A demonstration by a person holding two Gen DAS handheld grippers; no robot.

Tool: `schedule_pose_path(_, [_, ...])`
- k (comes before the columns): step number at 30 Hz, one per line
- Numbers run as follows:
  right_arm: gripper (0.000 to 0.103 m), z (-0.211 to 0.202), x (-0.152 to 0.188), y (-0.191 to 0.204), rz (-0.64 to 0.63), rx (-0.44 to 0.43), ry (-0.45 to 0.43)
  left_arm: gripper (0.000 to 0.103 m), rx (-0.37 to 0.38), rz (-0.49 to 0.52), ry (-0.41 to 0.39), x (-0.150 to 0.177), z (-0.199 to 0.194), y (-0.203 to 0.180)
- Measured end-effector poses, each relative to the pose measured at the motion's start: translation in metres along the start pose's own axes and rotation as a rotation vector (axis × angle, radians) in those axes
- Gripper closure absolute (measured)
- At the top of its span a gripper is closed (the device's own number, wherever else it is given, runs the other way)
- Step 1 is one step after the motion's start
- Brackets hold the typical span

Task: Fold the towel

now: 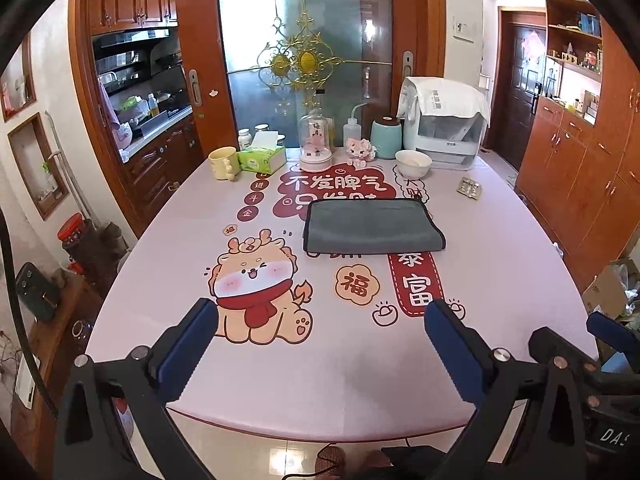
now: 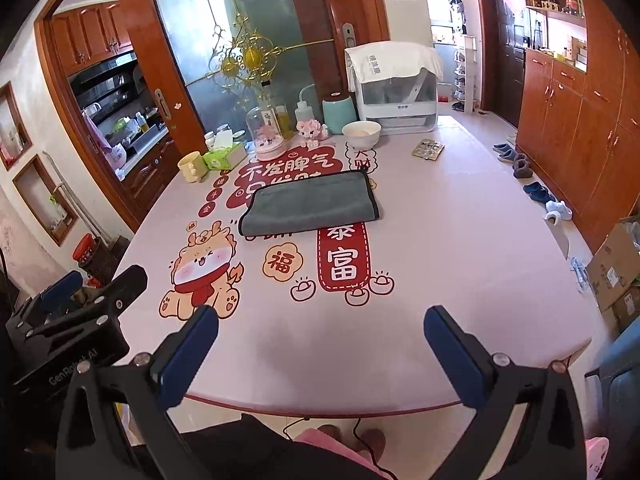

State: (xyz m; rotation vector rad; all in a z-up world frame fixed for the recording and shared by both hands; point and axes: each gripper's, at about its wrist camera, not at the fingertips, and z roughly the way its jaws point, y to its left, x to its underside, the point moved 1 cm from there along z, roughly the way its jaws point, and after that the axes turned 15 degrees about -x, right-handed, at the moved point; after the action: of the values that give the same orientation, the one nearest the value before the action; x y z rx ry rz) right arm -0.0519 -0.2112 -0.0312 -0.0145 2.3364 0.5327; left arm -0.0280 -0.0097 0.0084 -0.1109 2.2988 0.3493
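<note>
The table [image 1: 500, 264] is covered in a pink printed cloth with a cartoon dragon [image 1: 256, 280] in a red scarf and red panels of Chinese writing: "不发脾气" near the far end, "福" [image 1: 357, 283] on a flower badge, and "富" on a red strip. At the far edge stands a white appliance [image 1: 446, 132] draped with a white cover carrying grey print too small to read. The grey towel [image 1: 372, 226], folded into a flat rectangle with dark trim, lies in the middle of the table, over part of the red lettering and well apart from both tools. Beyond it sit a white bowl [image 1: 413, 163], a yellow mug [image 1: 223, 163] and a green tissue box [image 1: 262, 159]. The left tool [image 1: 320, 328] hovers over the near edge, its blue pads spread wide and grasping nothing; the right tool [image 2: 320, 332] is likewise released and empty. The left tool's black body reads "GenRobot AI" in the right wrist view.
</note>
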Motion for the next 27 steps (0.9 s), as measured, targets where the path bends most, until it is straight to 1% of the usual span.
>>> schedule_pose_path(17, [0.000,0.0066,0.0033,0.0016,0.013,0.011,0.033,0.001,0.020,0.005,0.028,0.0045,0.0043,0.0037])
schedule_pose_path(27, [0.000,0.0077,0.0067,0.0016,0.015,0.011,0.044,0.001,0.024,0.003,0.031,0.0060,0.0043,0.0055])
